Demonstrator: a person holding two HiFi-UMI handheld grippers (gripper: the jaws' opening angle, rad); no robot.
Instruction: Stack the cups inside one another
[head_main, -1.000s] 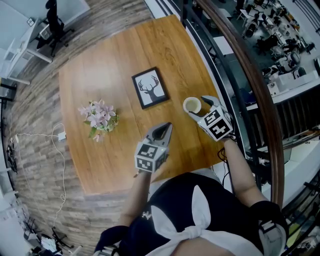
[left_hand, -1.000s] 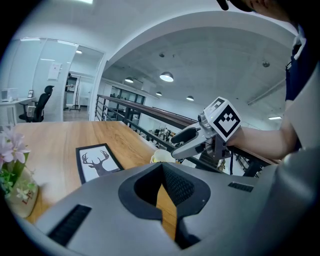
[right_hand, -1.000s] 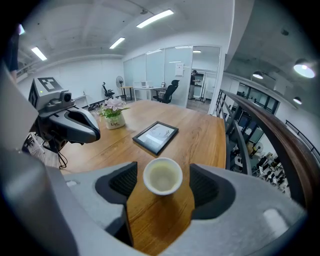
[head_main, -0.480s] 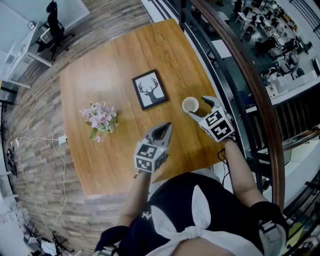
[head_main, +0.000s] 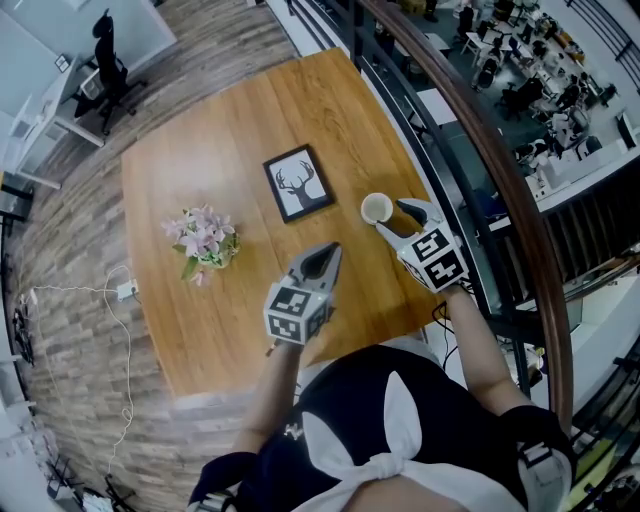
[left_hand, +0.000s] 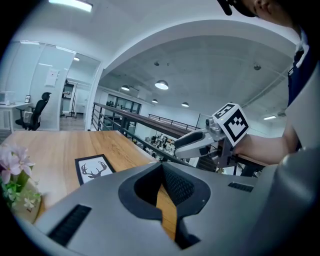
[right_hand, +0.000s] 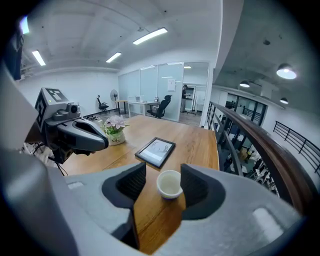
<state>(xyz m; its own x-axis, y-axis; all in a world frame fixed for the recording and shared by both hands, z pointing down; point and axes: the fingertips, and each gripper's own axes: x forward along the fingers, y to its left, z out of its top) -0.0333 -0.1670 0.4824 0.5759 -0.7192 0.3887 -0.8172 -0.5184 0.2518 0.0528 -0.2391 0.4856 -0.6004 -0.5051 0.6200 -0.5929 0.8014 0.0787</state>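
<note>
One cup stands near the surface's right edge between my right tool's closing jaws, not yet gripped; my left tool is clenched, empty.

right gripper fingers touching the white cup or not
Cannot tell. Right gripper view: the right gripper is closing with the cup between its fingers; table shows beside one, but the rim meets the other's edge, neither gap nor contact plain.

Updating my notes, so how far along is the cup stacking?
Done: unclear; only one white cup shows, on the table. In hand: nothing; the right gripper hangs by it, fingers closing on nothing; the left gripper is shut, empty. Left: no loose cups visible.
</note>
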